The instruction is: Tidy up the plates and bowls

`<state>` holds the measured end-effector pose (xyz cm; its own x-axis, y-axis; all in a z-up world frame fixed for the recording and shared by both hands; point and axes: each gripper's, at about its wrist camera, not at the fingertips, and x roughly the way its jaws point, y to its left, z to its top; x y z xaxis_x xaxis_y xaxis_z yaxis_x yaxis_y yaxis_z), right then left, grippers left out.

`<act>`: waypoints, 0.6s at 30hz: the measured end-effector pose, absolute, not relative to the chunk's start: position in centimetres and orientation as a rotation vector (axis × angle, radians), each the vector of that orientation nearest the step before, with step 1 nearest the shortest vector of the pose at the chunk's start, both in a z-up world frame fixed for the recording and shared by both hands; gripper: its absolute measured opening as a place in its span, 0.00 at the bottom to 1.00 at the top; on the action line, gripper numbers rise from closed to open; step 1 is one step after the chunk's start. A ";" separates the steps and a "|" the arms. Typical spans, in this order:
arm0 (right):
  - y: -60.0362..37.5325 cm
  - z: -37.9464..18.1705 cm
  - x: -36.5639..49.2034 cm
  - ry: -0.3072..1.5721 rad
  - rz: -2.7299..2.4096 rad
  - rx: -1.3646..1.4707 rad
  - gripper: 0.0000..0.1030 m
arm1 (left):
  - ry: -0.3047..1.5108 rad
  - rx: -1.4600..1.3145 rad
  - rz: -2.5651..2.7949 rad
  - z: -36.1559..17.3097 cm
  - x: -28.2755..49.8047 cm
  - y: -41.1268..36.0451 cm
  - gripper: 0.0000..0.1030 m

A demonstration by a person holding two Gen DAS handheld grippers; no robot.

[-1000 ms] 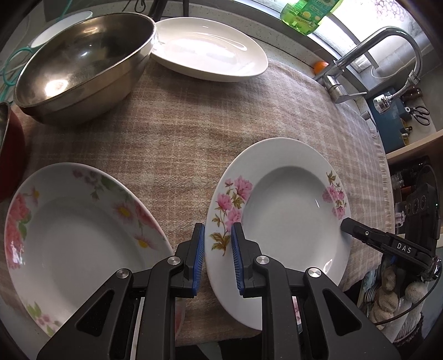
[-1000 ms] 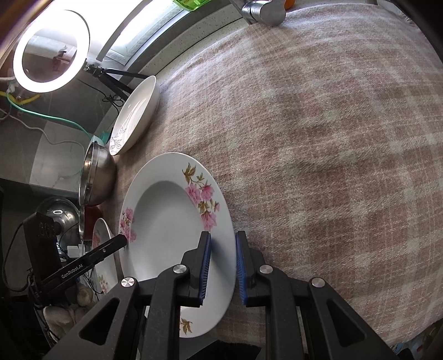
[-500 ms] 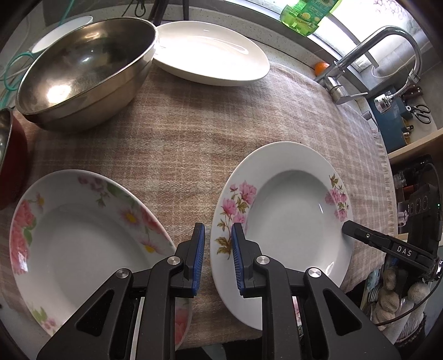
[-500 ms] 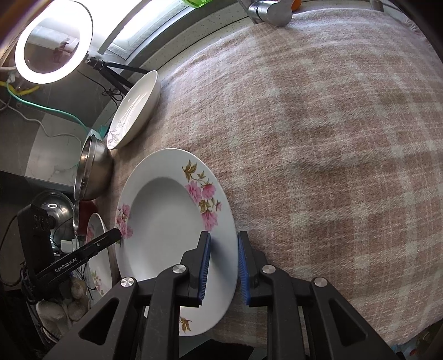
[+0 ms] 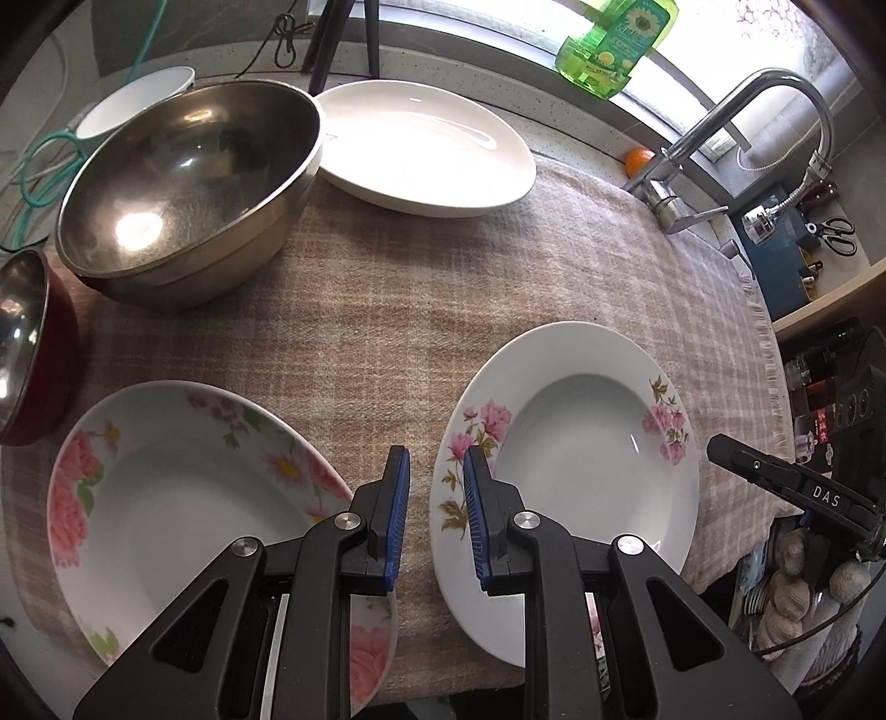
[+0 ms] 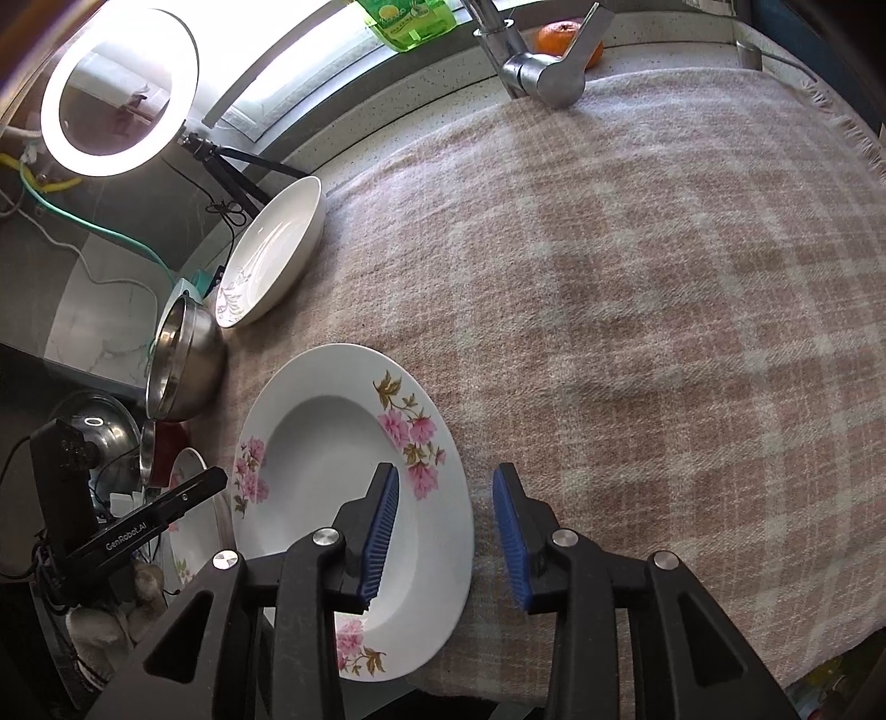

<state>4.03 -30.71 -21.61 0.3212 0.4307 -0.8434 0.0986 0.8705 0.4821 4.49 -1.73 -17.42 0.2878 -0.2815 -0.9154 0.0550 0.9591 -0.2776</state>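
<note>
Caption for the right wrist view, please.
Right gripper open astride the rim of a pink-flowered plate on a plaid cloth.

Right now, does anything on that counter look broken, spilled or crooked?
No breaks or spills show. One oddity: the pink-flowered plate sticks out past the near edge of the cloth, so it looks a little precarious. The steel bowl and white dish sit level.

A shiny tap stands at the far edge of the checked cloth. An orange sits just behind the tap, a green bottle beside it.
</note>
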 end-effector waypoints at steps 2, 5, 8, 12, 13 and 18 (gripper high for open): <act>-30.7 -21.3 4.0 1.231 0.231 0.494 0.33 | 1.248 -0.210 -0.226 -17.0 4.5 -1.6 0.18; -30.6 -20.7 4.0 1.216 0.227 0.477 0.33 | 1.234 -0.215 -0.228 -16.4 4.4 -1.4 0.18; -30.4 -20.0 3.9 1.200 0.226 0.457 0.33 | 1.218 -0.220 -0.219 -15.9 4.2 -1.0 0.18; -29.9 -19.1 3.9 1.180 0.228 0.436 0.33 | 1.207 -0.234 -0.203 -15.3 3.8 -0.2 0.18; -29.7 -18.9 3.9 1.178 0.234 0.432 0.33 | 1.204 -0.239 -0.197 -15.2 3.7 0.0 0.22; -28.2 -18.1 4.0 1.172 0.249 0.388 0.33 | 1.194 -0.257 -0.178 -14.7 3.0 1.1 0.23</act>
